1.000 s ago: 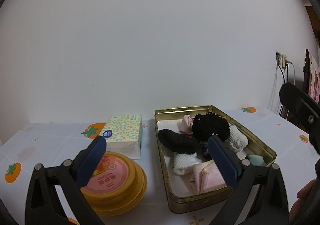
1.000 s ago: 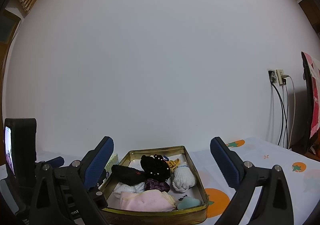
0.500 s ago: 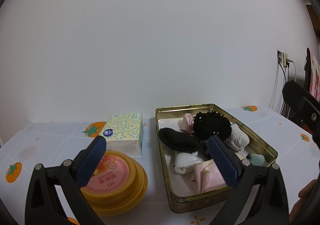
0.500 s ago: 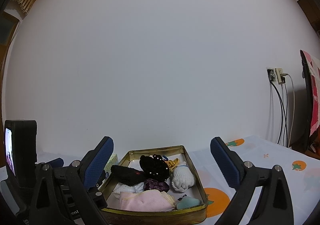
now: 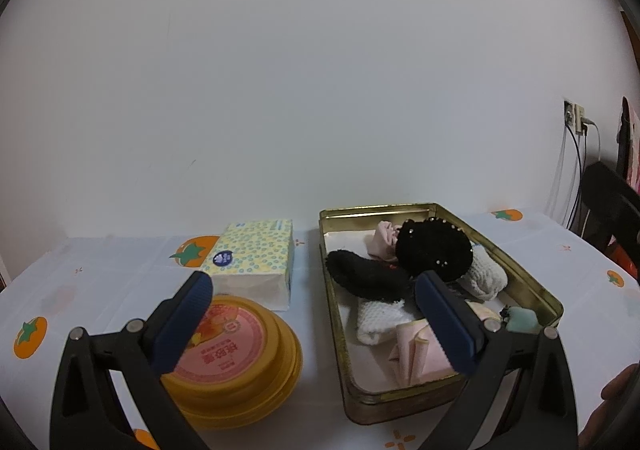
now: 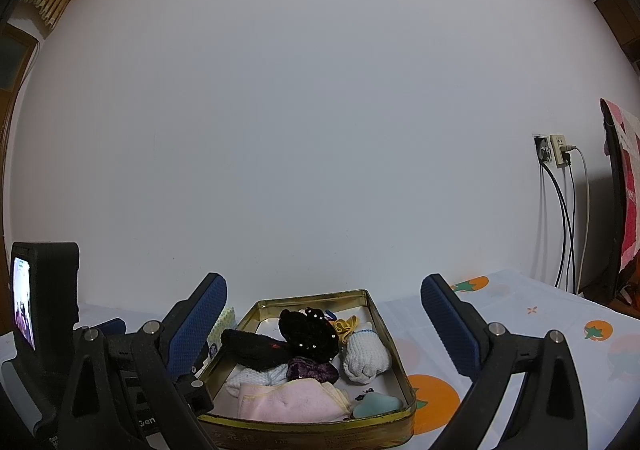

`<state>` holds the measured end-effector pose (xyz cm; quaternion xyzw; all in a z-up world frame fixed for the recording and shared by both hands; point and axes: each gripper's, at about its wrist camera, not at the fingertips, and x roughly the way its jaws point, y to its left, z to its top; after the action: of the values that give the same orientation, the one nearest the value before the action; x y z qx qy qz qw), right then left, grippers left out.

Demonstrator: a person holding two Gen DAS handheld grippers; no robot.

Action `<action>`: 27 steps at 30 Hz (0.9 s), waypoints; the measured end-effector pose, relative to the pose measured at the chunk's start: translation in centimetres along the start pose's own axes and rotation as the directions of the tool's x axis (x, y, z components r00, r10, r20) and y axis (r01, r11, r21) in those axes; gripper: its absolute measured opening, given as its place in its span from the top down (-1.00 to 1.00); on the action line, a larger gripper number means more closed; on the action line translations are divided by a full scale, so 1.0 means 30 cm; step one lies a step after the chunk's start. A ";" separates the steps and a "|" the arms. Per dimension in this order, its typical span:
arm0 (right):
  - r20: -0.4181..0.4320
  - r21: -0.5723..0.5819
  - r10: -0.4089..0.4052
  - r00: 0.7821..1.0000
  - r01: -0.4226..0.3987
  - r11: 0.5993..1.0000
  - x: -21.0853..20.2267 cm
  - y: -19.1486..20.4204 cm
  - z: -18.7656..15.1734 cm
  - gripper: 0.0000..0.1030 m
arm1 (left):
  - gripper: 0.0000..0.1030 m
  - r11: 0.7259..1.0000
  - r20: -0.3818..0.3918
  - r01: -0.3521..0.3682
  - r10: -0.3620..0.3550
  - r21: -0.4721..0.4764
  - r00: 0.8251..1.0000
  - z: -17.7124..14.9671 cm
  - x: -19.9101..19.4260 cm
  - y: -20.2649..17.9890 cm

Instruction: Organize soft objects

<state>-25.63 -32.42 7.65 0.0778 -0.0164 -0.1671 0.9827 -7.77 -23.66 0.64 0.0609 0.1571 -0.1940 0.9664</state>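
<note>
From the left wrist view, one gold rectangular metal tin (image 5: 532, 282) stands on the white surface with orange fruit print (image 5: 100, 282). Inside it lie soft things: one black beaded round piece (image 5: 434, 250), one long black sock (image 5: 368, 276), two white knitted rolls (image 5: 486, 278), two pink cloths (image 5: 416, 354) and one small mint green piece (image 5: 522, 320). The left gripper (image 5: 312, 324) hovers low before the tin, its jaws wide and holding nothing. To the left of the tin are one dotted yellow tissue pack (image 5: 254, 258) and one round yellow container with a pink lid (image 5: 236, 358), just beside each other.

From the right wrist view, the same tin (image 6: 404, 374) is between the two blue fingers (image 6: 450, 330) of the right gripper (image 6: 322, 330), whose jaws are also wide and empty. One purple scrunchie (image 6: 312, 368) and one yellow ribbon (image 6: 346, 324) show here too. The left gripper's body partly hides the tin's left side. Two wall sockets (image 6: 552, 150) with cables are at the right.
</note>
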 end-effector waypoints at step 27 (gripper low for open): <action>-0.005 0.001 -0.012 1.000 0.012 1.000 -0.014 0.012 -0.002 -0.94 | -1.00 1.000 -0.015 0.028 -0.028 -0.003 0.999 0.000 0.007 -0.014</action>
<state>-25.90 -31.95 7.65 0.0789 -0.0137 -0.1726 0.9817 -7.76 -24.12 0.56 0.0587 0.1654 -0.2068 0.9625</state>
